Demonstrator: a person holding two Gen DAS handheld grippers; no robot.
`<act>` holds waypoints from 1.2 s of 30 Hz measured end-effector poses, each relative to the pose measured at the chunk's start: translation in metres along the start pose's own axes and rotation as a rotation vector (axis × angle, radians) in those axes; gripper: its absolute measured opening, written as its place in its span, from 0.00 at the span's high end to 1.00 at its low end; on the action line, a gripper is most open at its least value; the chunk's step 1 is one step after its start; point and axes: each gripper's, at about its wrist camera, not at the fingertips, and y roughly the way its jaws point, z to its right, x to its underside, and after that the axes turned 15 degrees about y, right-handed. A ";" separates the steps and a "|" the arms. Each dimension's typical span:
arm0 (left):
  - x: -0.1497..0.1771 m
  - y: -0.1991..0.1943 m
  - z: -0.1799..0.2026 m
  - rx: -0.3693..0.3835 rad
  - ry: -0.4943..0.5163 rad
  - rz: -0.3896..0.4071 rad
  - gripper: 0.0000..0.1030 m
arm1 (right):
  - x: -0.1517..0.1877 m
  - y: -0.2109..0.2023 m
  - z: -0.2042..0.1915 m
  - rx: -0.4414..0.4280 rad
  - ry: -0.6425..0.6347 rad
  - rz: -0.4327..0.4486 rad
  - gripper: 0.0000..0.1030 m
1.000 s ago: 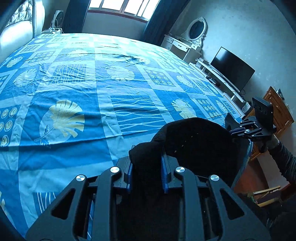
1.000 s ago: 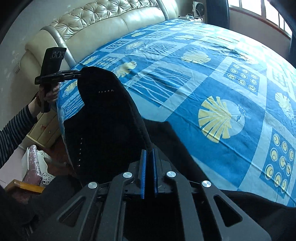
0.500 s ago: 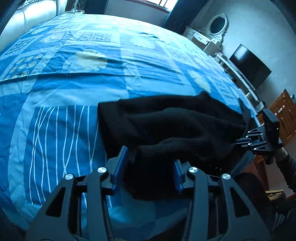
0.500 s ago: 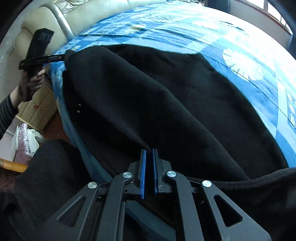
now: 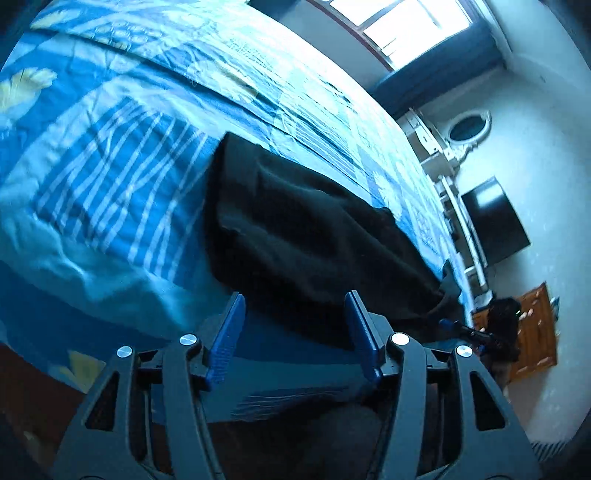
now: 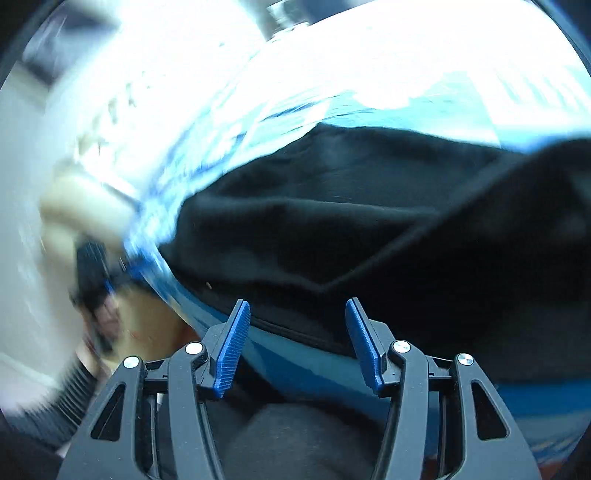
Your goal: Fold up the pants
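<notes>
Black pants (image 5: pixel 303 229) lie folded on the blue patterned bedspread (image 5: pixel 110 155), near the bed's front edge. My left gripper (image 5: pixel 294 295) hangs just short of their near edge. Its jaws are opening, and the blue pads (image 5: pixel 229 328) press on nothing, though the cloth's hem shows between the tips. In the blurred right wrist view the pants (image 6: pixel 369 221) fill the middle. My right gripper (image 6: pixel 297 302) is opening too, with the hem between its tips but not pinched. Each view shows the other gripper small: the right (image 5: pixel 461 328), the left (image 6: pixel 96 273).
A dark television (image 5: pixel 495 221), a white dresser with an oval mirror (image 5: pixel 469 127) and a wooden cabinet (image 5: pixel 535 325) stand past the bed's right side. A bright window (image 5: pixel 399 26) is at the back. A cream headboard (image 6: pixel 85 206) shows as a blur.
Both grippers came down with the pants, laid them on the bed and let go. The jaws went from shut on cloth to open, and both views rolled.
</notes>
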 end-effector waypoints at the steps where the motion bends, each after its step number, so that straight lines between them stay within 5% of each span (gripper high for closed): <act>1: 0.001 0.004 0.003 0.006 -0.035 0.003 0.47 | -0.002 -0.001 0.009 -0.028 0.055 0.006 0.47; 10: -0.008 0.030 0.015 -0.087 -0.136 0.027 0.47 | -0.002 0.009 0.041 -0.112 0.254 0.013 0.47; 22: -0.002 0.035 0.013 -0.225 -0.168 -0.017 0.45 | -0.014 0.014 0.044 -0.048 0.366 0.090 0.47; 24: -0.005 0.039 0.008 -0.217 -0.199 -0.020 0.45 | -0.015 0.015 0.043 -0.013 0.377 0.111 0.57; 25: -0.006 0.041 0.007 -0.222 -0.208 -0.023 0.46 | -0.017 0.016 0.040 0.016 0.371 0.118 0.70; 26: -0.007 0.041 0.007 -0.239 -0.207 -0.027 0.59 | -0.017 0.015 0.041 0.019 0.369 0.120 0.84; 27: -0.009 0.040 0.009 -0.279 -0.193 -0.036 0.77 | -0.017 0.013 0.039 0.021 0.368 0.126 0.86; 28: -0.010 0.039 0.010 -0.318 -0.179 -0.048 0.86 | -0.015 0.007 0.040 0.017 0.363 0.132 0.87; 36: 0.003 0.032 -0.006 -0.300 -0.197 -0.066 0.89 | 0.017 -0.013 0.036 0.001 0.320 0.108 0.89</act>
